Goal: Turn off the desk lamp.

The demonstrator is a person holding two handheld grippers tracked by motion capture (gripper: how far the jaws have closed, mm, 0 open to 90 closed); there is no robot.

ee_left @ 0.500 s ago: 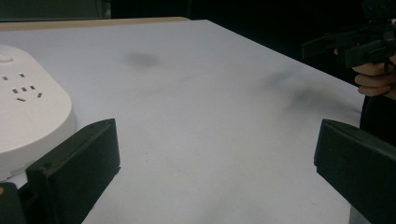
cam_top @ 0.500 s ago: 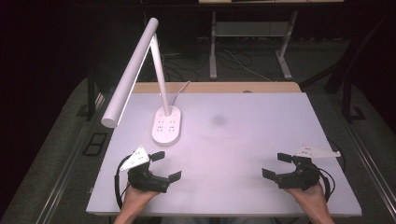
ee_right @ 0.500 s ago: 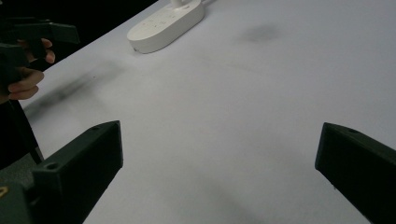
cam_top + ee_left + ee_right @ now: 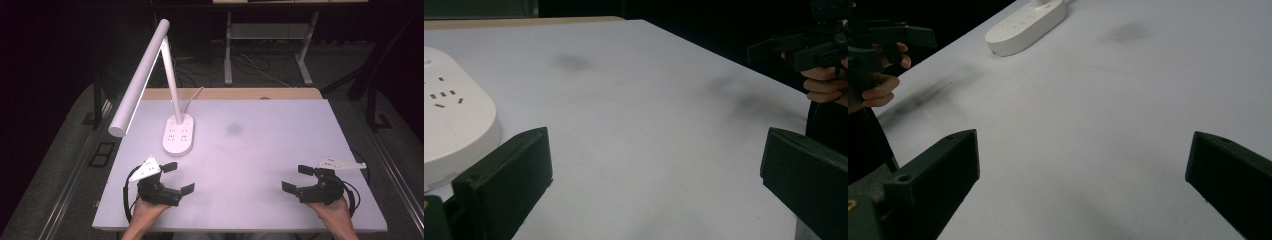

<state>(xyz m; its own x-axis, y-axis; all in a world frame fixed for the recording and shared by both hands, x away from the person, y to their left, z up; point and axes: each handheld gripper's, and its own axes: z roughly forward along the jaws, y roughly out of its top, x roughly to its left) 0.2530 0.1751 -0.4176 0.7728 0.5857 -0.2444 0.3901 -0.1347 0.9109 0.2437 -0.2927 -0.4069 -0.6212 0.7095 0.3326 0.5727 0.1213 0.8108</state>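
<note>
A white desk lamp [image 4: 170, 75] stands at the table's left rear. Its long head [image 4: 140, 80] slants down to the left, and its oval base [image 4: 178, 134] carries socket holes. My left gripper [image 4: 179, 177] sits near the front left edge, open and empty, a little in front of the base. The same base [image 4: 454, 130] lies just left of my left gripper [image 4: 656, 190] in the left gripper view. My right gripper [image 4: 296, 178] rests near the front right, jaws wide apart and holding nothing. In the right gripper view my right gripper [image 4: 1083, 190] points across bare tabletop toward the base [image 4: 1028, 27].
The white table [image 4: 260, 150] has a faint dark smudge [image 4: 233, 129] near its middle. A wooden strip [image 4: 230, 93] runs along the far edge, with the lamp's cord [image 4: 192, 97] trailing over it. Dark floor and desk legs [image 4: 227, 50] lie beyond.
</note>
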